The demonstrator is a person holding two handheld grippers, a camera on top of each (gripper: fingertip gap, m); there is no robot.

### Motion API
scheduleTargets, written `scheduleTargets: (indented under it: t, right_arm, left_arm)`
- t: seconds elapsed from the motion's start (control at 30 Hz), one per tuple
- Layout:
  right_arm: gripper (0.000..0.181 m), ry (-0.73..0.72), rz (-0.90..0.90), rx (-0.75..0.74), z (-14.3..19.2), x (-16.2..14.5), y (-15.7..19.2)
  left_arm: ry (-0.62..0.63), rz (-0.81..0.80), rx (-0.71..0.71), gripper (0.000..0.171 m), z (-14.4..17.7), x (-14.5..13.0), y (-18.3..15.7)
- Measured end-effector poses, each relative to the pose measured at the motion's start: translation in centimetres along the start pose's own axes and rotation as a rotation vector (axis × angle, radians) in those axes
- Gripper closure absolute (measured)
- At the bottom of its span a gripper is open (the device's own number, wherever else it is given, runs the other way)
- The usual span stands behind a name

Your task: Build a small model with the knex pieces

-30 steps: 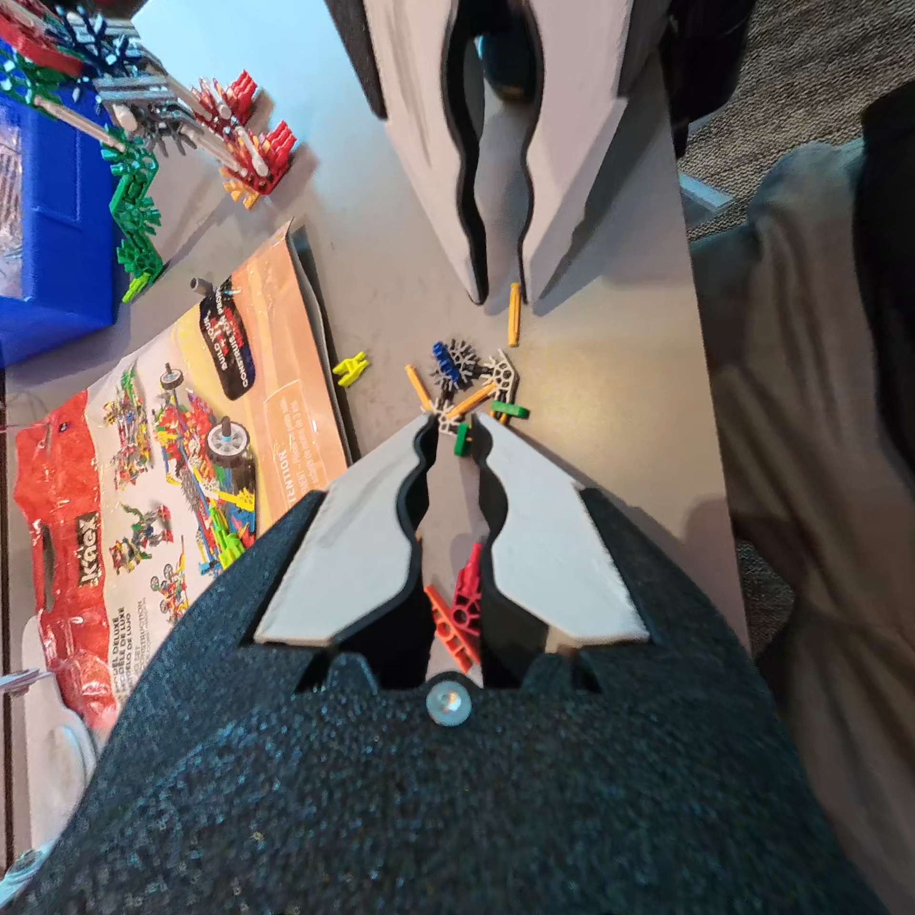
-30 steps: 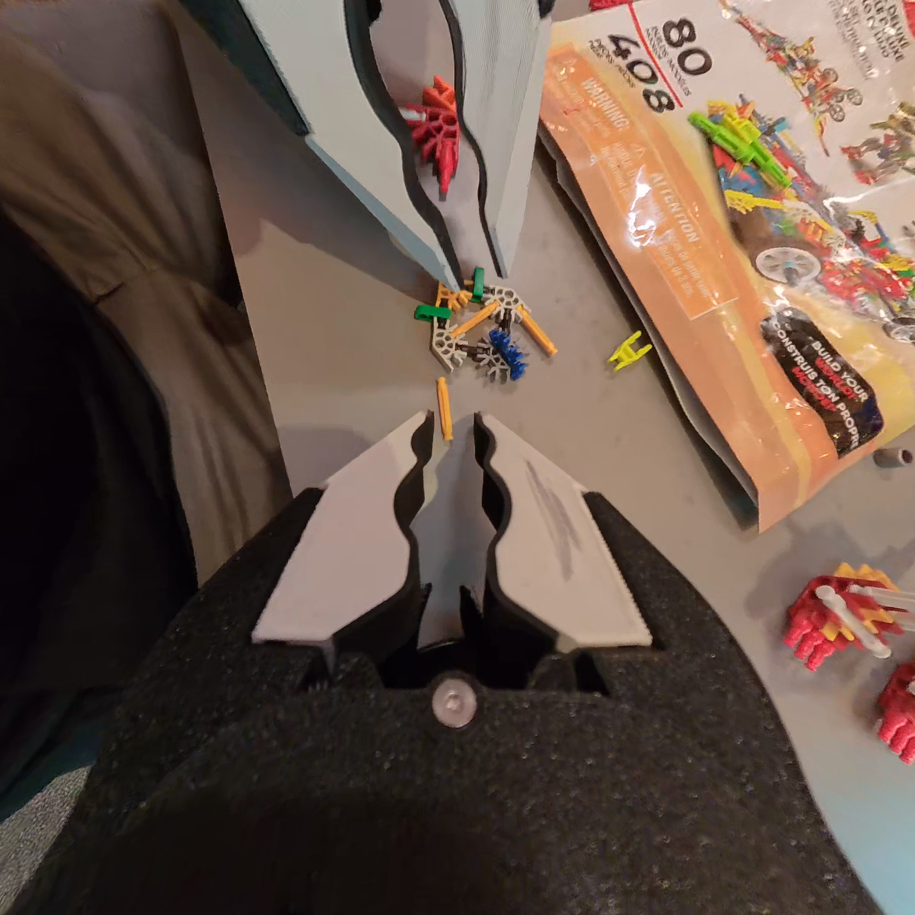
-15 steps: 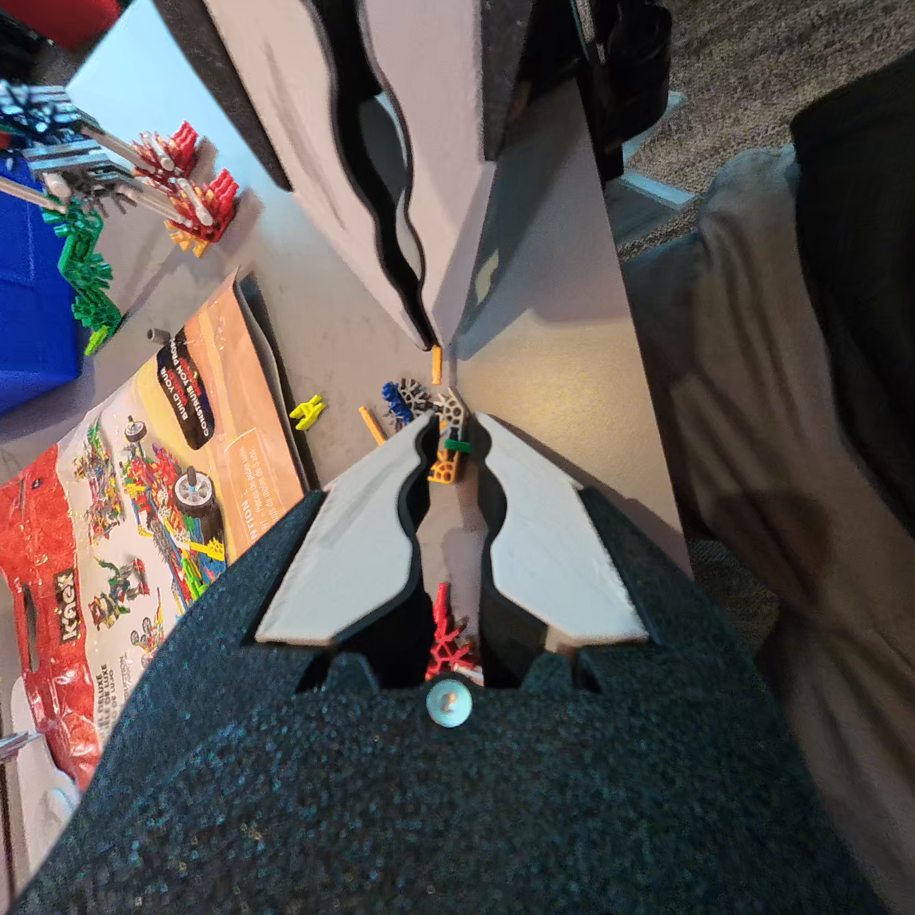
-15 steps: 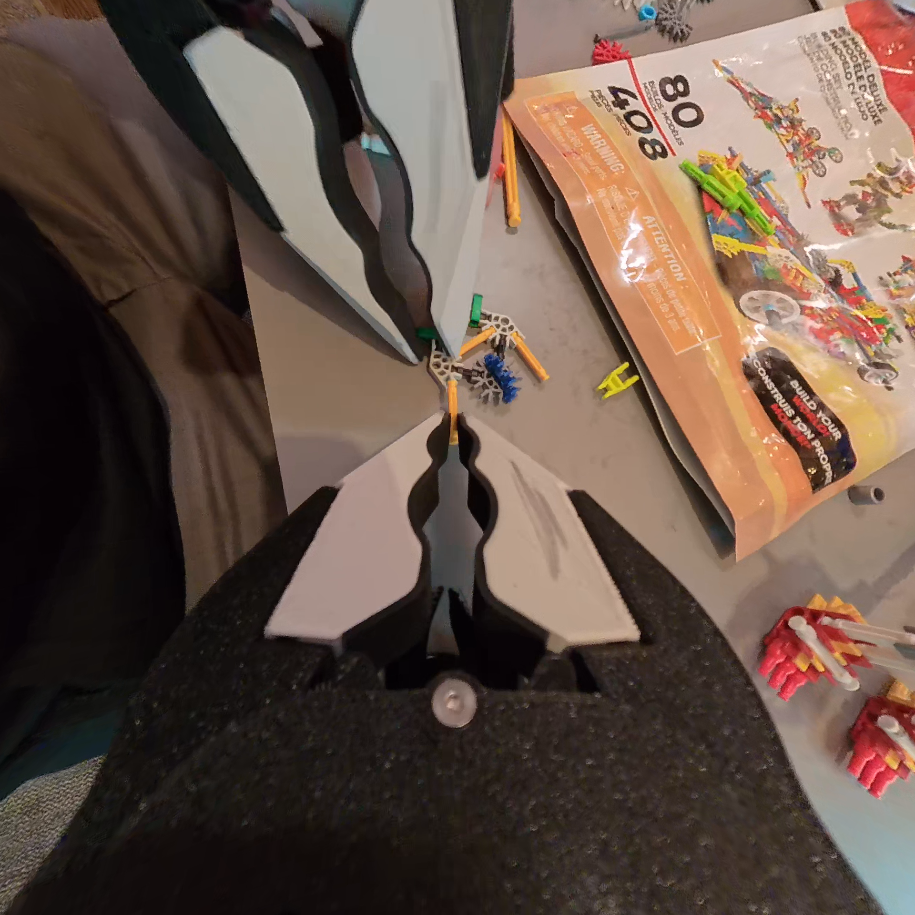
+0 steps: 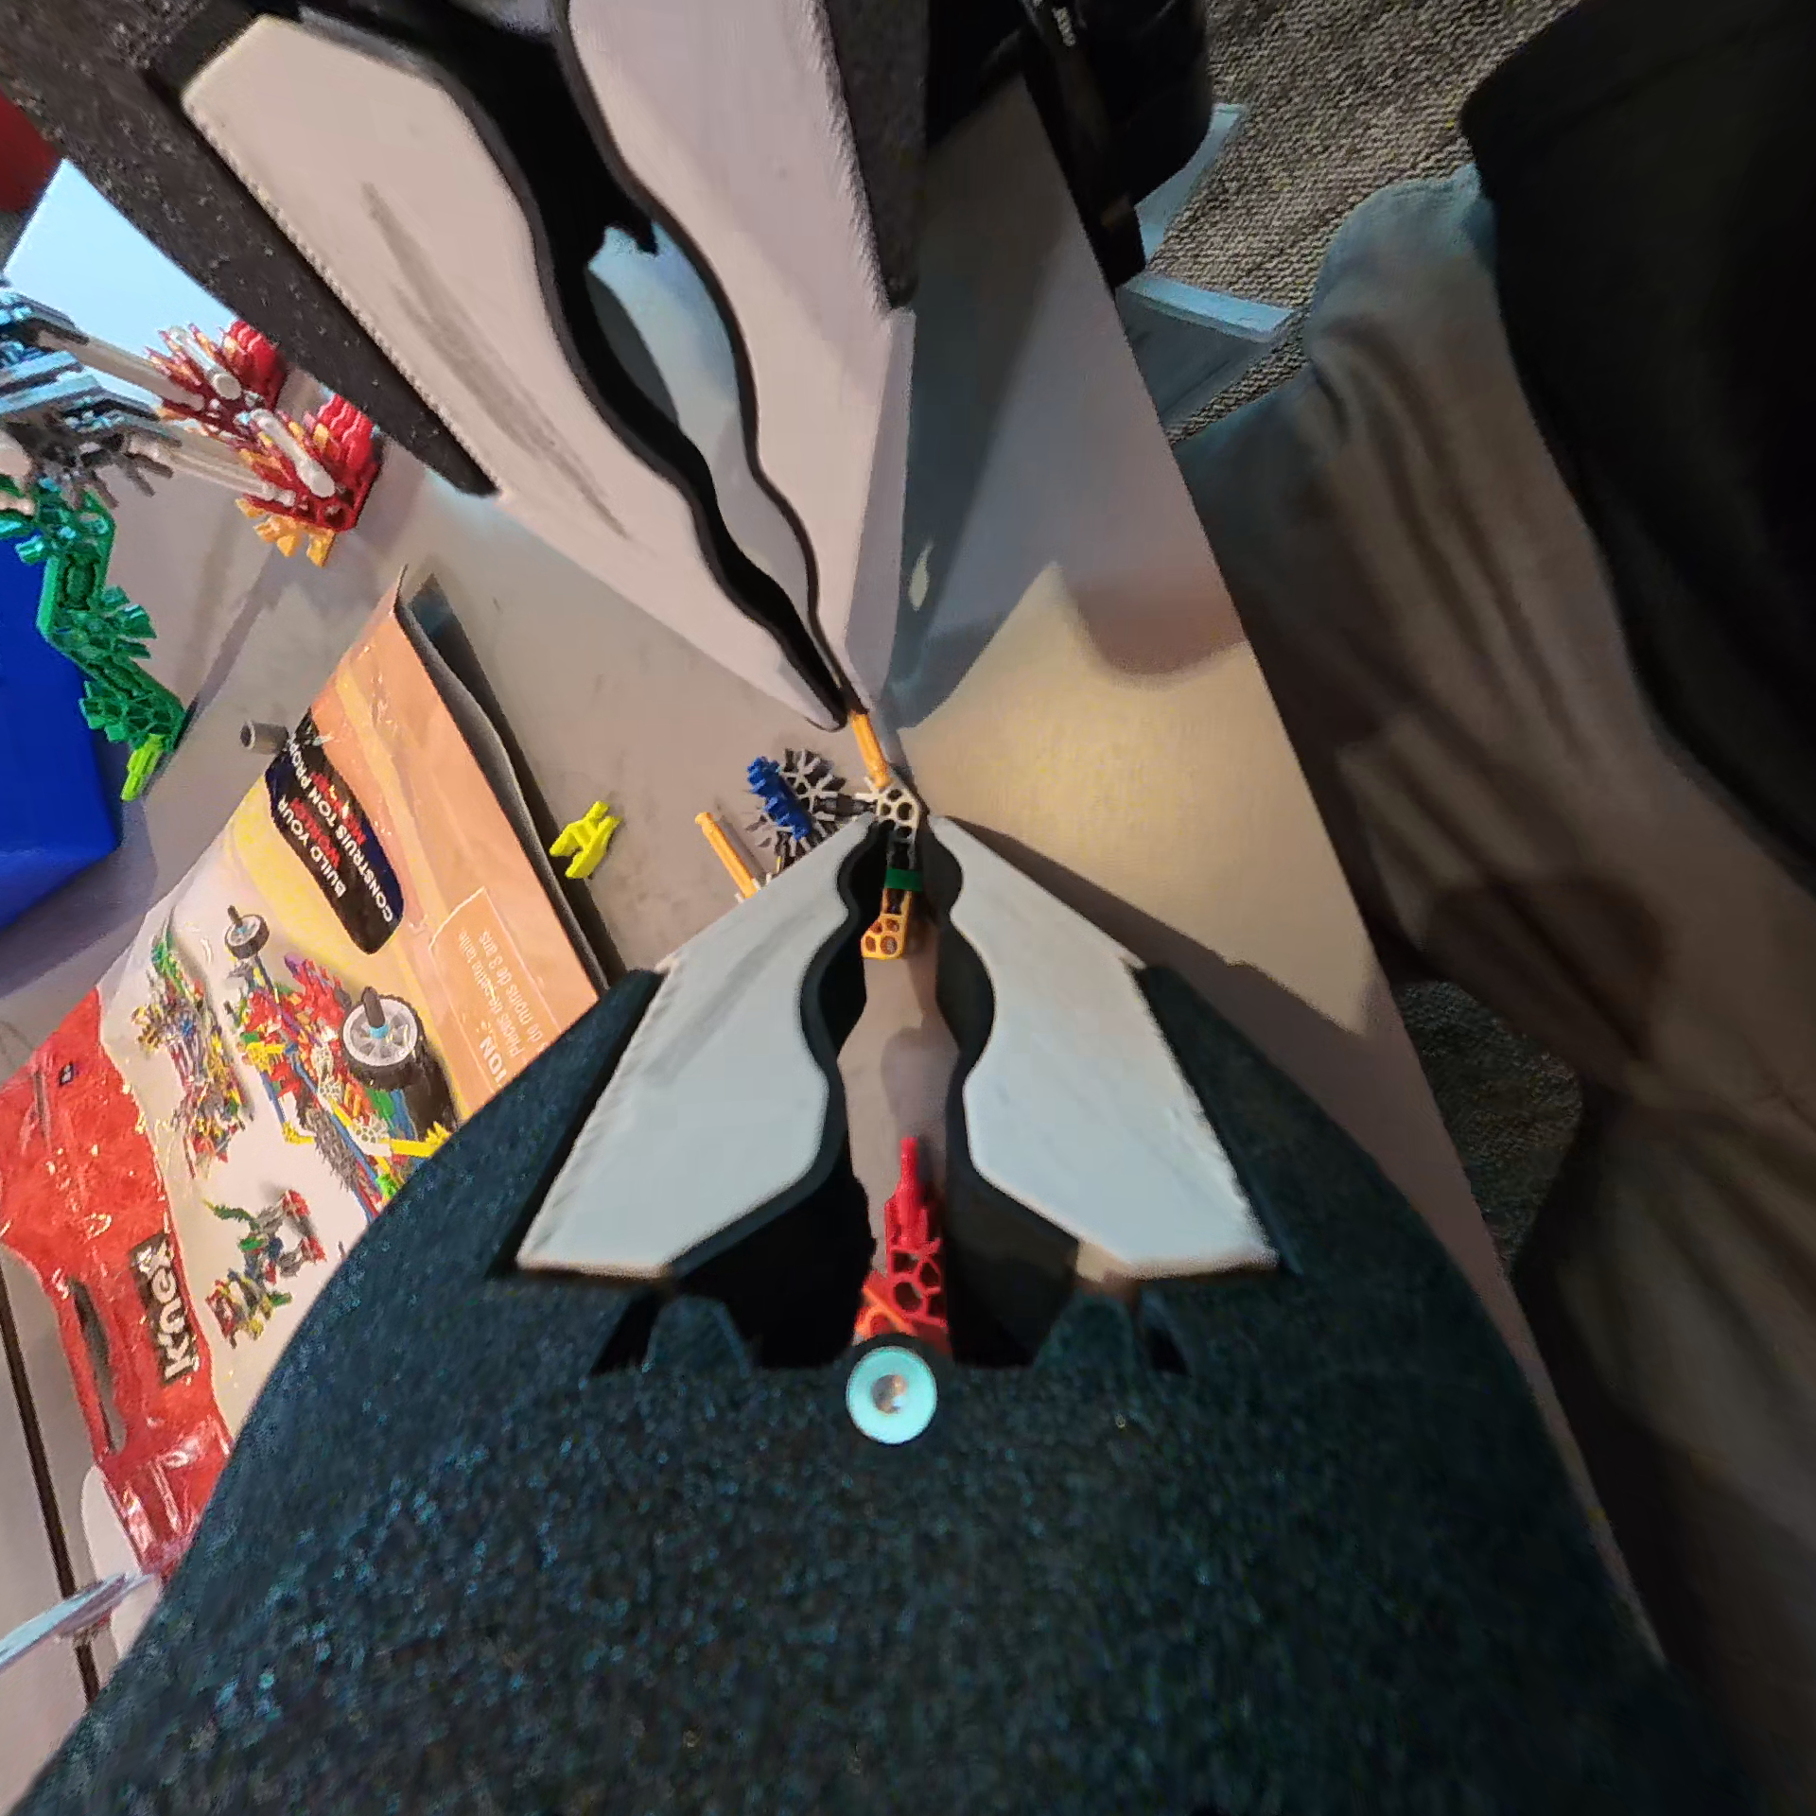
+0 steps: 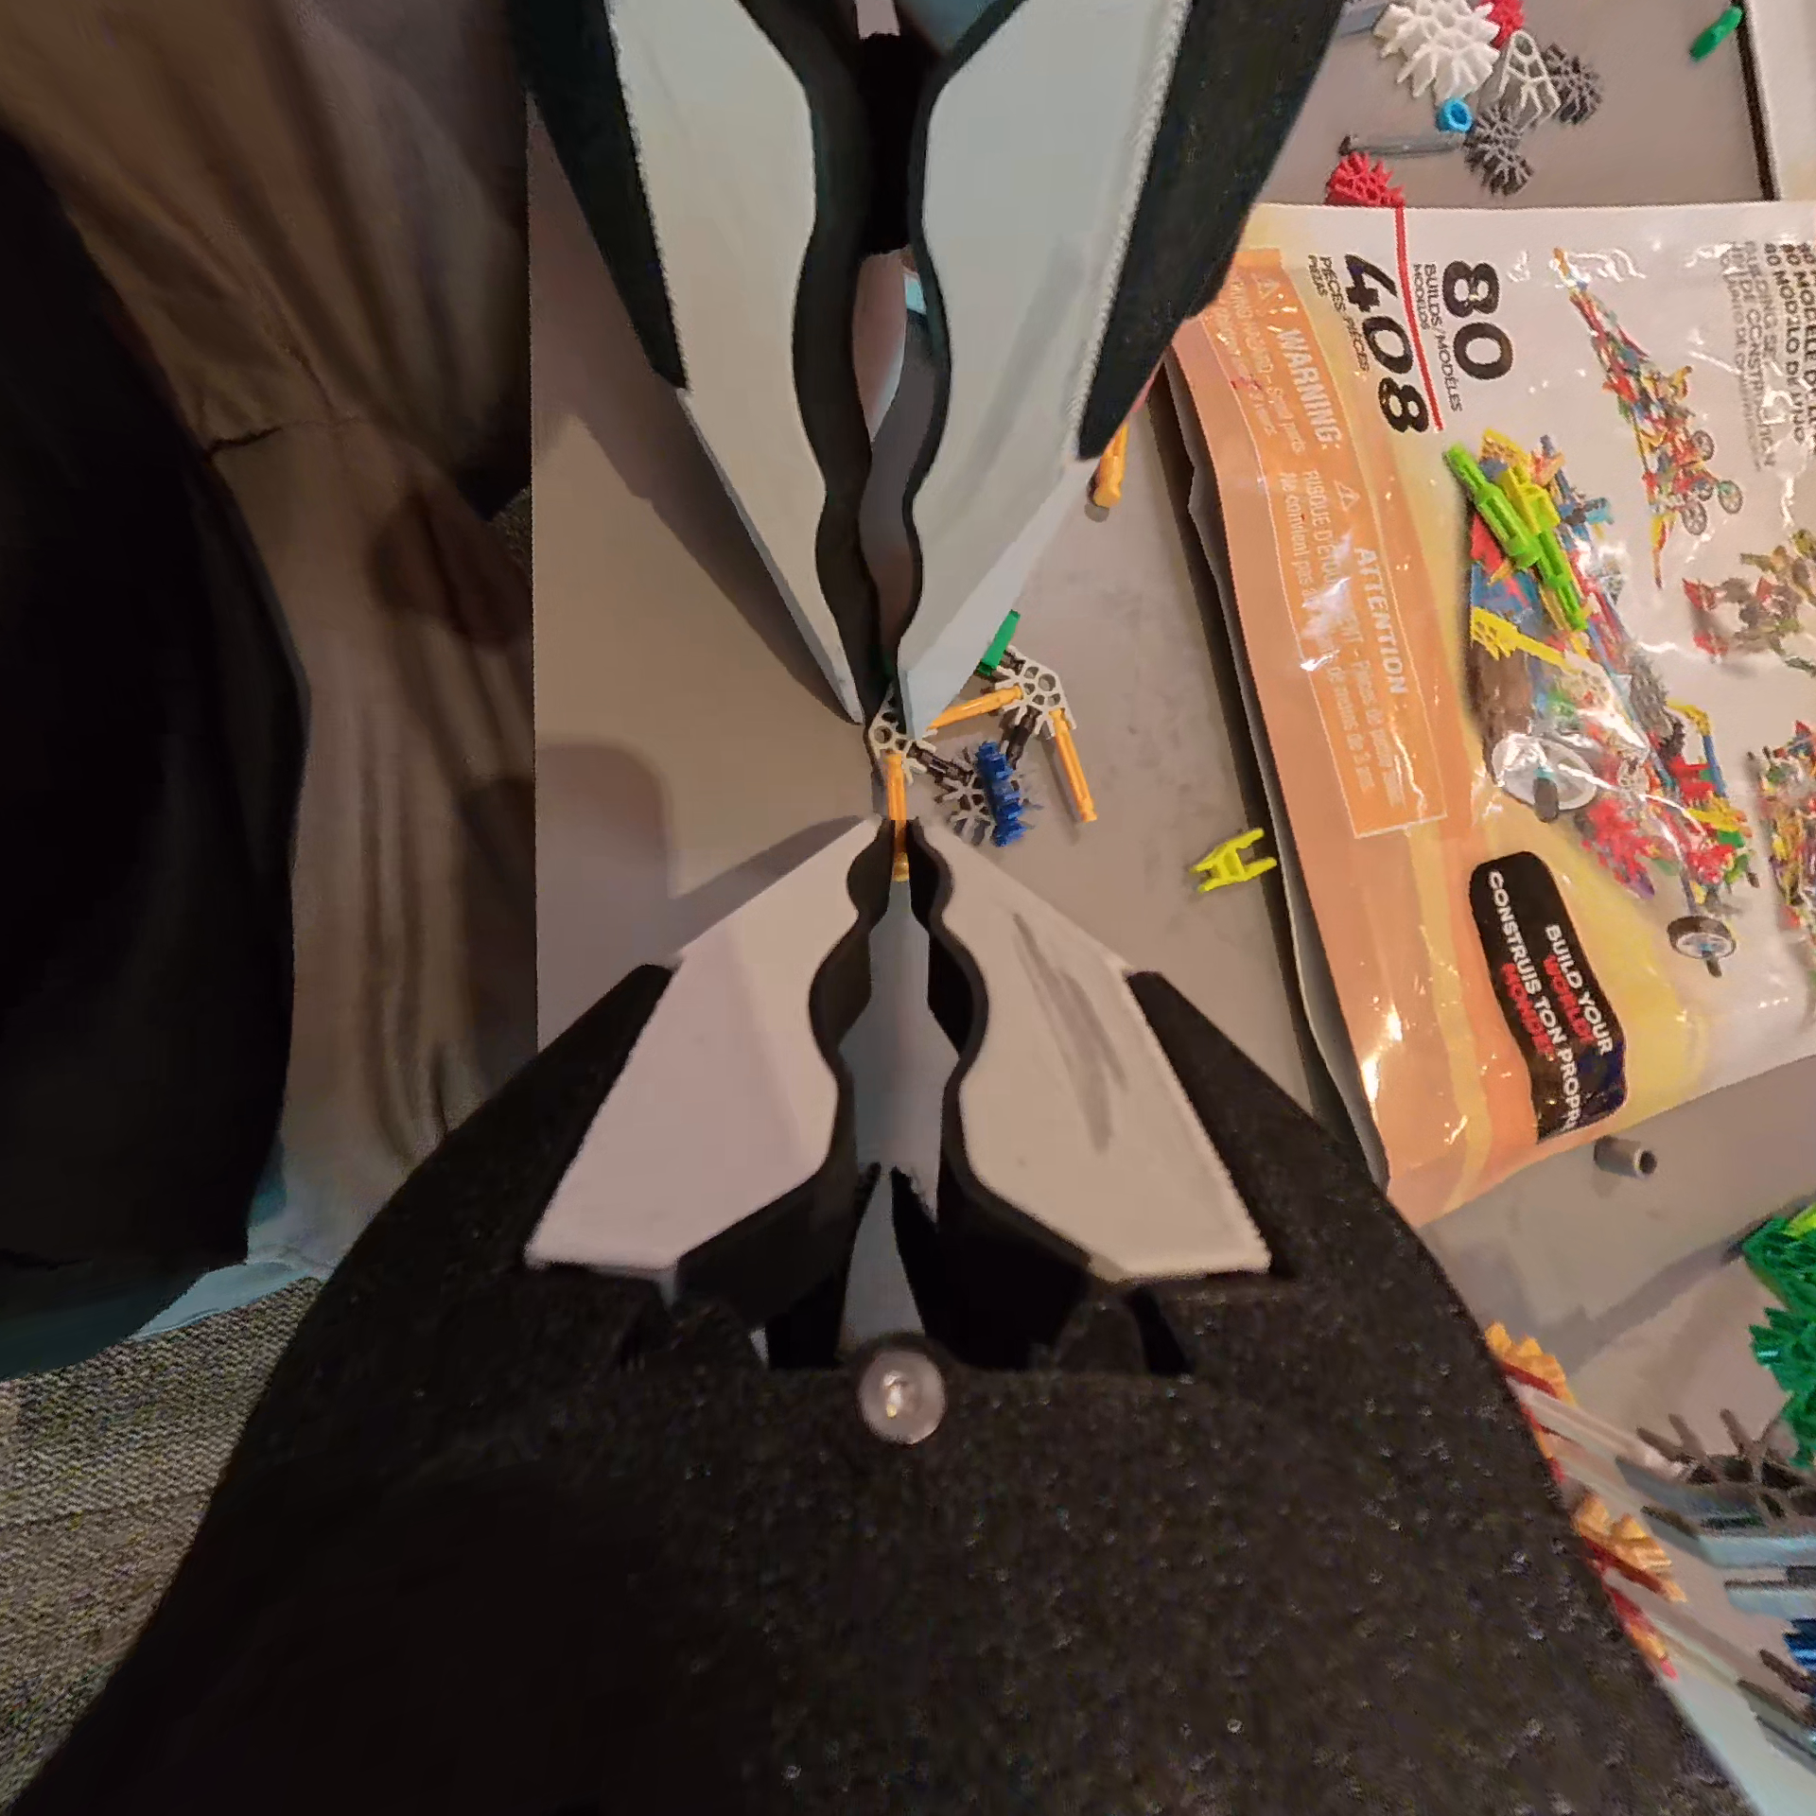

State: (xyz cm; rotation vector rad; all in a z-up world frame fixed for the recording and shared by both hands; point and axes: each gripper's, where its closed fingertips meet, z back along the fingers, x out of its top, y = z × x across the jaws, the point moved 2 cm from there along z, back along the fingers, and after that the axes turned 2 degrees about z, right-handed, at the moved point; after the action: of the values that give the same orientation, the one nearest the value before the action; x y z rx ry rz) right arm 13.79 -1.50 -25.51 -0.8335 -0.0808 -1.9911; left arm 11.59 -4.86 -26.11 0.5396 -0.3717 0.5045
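A small toy assembly lies near the grey table's edge: a pale connector, orange rods, a green piece and a blue connector. My left gripper is shut on the assembly's green and pale end. My right gripper is shut on a short orange rod. The rod's far end meets the pale connector. The two grippers point tip to tip. A red connector lies under my left gripper.
A printed toy bag lies beside the parts, with a yellow-green clip between. A red-and-white model, green pieces and a blue bin stand farther off. A person's clothing is past the table edge. The left tips stand about 8 cm off the red connector.
My right gripper closed on the orange rod and carried it up to the pale connector. My left gripper moved onto the assembly and narrowed on it. The two grippers came together.
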Motion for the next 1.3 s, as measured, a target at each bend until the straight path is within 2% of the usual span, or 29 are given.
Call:
scheduleTargets:
  t: [0.47, 0.57, 0.67, 0.8, 1.3]
  right_arm:
    - [0.179, 0.052, 0.082, 0.001, -0.7, 0.1, 0.1]
    - [0.175, 0.038, 0.071, -0.006, -0.3, 0.3, -0.1]
    - [0.181, -0.006, 0.057, -0.017, 0.2, 1.0, -0.1]
    - [0.181, -0.036, 0.055, -0.012, -0.1, 1.8, 0.1]
    - [0.181, 0.002, 0.041, 0.012, -0.9, 0.8, 0.2]
  left_arm:
    - [-0.022, -0.063, -0.083, 0.168, 0.3, -0.2, -0.2]
    - [-0.022, -0.063, -0.083, 0.168, 0.3, -0.2, -0.2]
    - [-0.021, -0.065, -0.082, 0.168, 0.3, -0.2, -0.2]
    - [-0.017, -0.068, -0.085, 0.168, 0.3, -0.2, -0.2]
    - [-0.010, -0.073, -0.093, 0.168, 0.3, -0.2, -0.2]
